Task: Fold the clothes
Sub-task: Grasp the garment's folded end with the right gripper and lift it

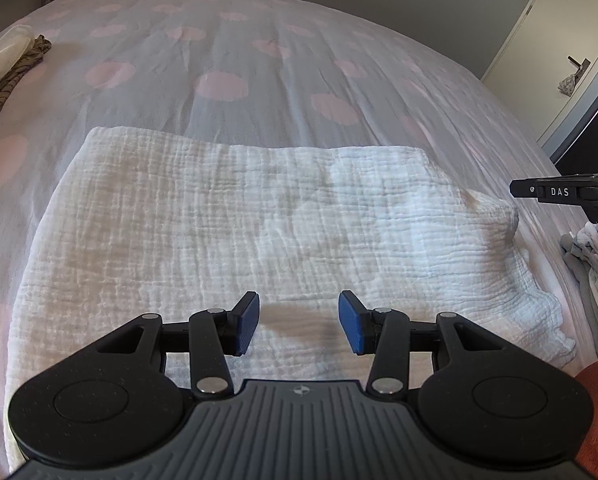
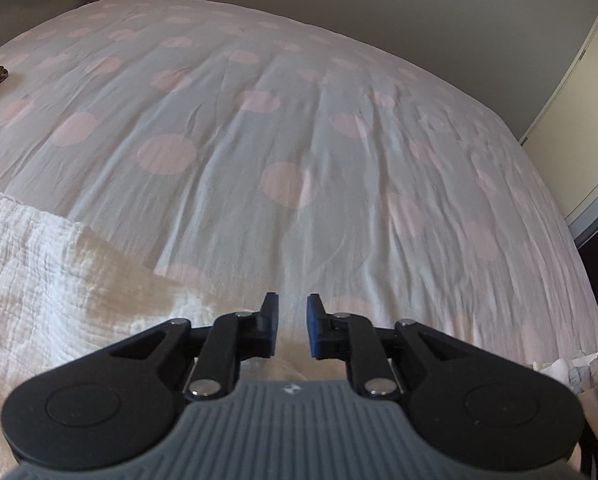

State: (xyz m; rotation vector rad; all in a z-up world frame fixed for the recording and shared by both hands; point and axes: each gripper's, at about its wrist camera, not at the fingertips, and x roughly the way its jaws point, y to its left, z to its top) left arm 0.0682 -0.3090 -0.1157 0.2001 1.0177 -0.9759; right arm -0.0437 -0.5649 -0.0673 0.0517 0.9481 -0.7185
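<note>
Cloth (image 1: 235, 216), white and crinkled, lies flat on the bed (image 1: 227, 52), its long axis running left to right just ahead of the left gripper (image 1: 299, 326). That gripper hovers over the near edge, jaws apart, nothing between them. The right gripper (image 2: 292, 326) hangs off the cloth's right end, over bare spotted sheet; its jaws stand narrowly apart and empty. The right corner looks slightly humped, perhaps not fully flattened. The left hand is nearer the cloth; the right must come back leftward.
</note>
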